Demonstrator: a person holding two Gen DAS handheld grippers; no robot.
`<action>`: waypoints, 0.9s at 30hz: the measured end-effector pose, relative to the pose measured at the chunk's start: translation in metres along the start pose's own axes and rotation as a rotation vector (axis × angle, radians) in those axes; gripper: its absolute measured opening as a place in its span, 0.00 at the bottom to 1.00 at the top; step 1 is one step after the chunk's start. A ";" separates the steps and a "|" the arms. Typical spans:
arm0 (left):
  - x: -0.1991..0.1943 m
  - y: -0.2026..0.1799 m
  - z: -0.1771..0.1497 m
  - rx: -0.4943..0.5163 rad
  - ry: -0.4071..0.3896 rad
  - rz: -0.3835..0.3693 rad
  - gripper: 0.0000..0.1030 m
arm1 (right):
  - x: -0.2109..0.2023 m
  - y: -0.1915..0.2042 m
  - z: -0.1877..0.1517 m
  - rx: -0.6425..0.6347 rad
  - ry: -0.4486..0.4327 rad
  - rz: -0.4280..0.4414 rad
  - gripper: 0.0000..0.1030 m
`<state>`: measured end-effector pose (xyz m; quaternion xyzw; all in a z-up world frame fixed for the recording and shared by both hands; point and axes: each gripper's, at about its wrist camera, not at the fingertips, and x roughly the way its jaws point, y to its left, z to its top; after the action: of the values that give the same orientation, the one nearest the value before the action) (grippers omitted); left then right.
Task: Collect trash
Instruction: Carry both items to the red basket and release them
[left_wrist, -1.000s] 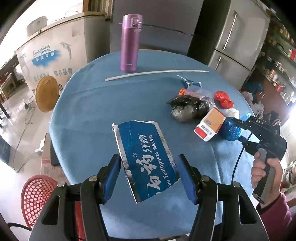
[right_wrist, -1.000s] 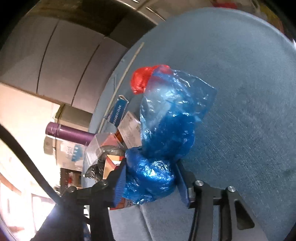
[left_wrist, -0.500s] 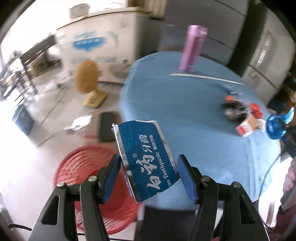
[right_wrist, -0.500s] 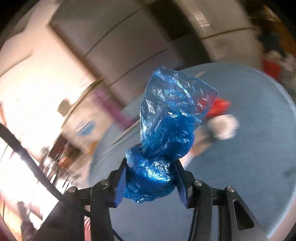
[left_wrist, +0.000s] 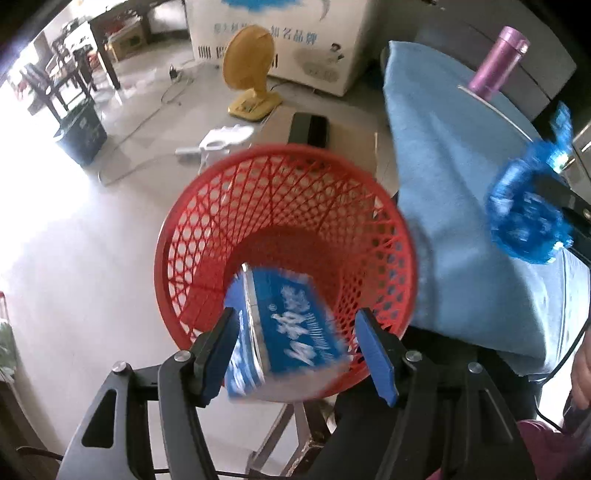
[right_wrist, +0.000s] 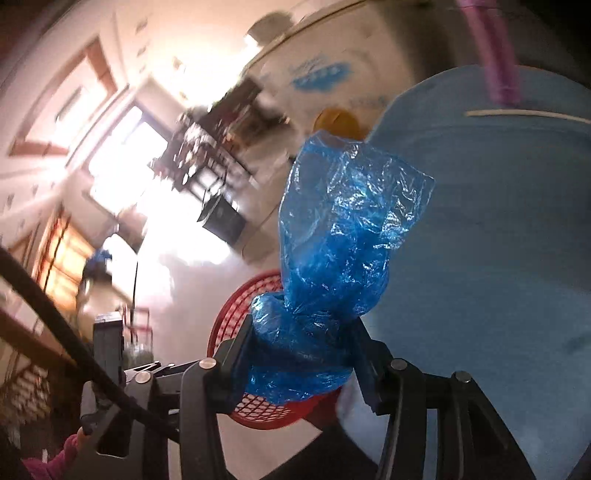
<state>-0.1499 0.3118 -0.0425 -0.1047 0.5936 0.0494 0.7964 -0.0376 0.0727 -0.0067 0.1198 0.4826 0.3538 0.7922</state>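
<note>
My left gripper (left_wrist: 301, 341) hangs right over the red mesh basket (left_wrist: 207, 206) on the floor. The blue toothpaste box (left_wrist: 291, 321) lies between its fingers, blurred and tilted, with a clear gap to the right finger; the jaws stand open. My right gripper (right_wrist: 301, 354) is shut on a crumpled blue plastic bag (right_wrist: 340, 236), held beside the blue-clothed table (right_wrist: 498, 240), with the basket's rim (right_wrist: 236, 306) just below. The bag also shows in the left wrist view (left_wrist: 524, 221).
A purple bottle (left_wrist: 498, 70) and a white stick (left_wrist: 495, 110) sit on the blue table (left_wrist: 454, 192). A yellow fan (left_wrist: 251, 74), a white freezer (left_wrist: 280, 40) and cables are on the floor beyond the basket.
Both grippers swung from the table to the red basket. The left jaws widened and the toothpaste box tilted and blurred, dropping toward the basket. The right gripper still holds the blue bag.
</note>
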 end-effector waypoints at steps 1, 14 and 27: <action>0.001 0.002 -0.002 -0.009 0.004 -0.004 0.65 | 0.009 0.003 -0.001 -0.006 0.024 0.001 0.55; -0.008 0.033 0.011 -0.059 -0.041 0.011 0.65 | 0.030 0.000 0.004 0.063 0.039 0.050 0.62; -0.027 -0.051 0.016 0.086 -0.093 -0.047 0.65 | -0.076 -0.056 0.000 0.184 -0.207 -0.062 0.62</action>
<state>-0.1327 0.2666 -0.0072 -0.0822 0.5550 0.0101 0.8277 -0.0342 -0.0190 0.0155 0.2128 0.4323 0.2691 0.8339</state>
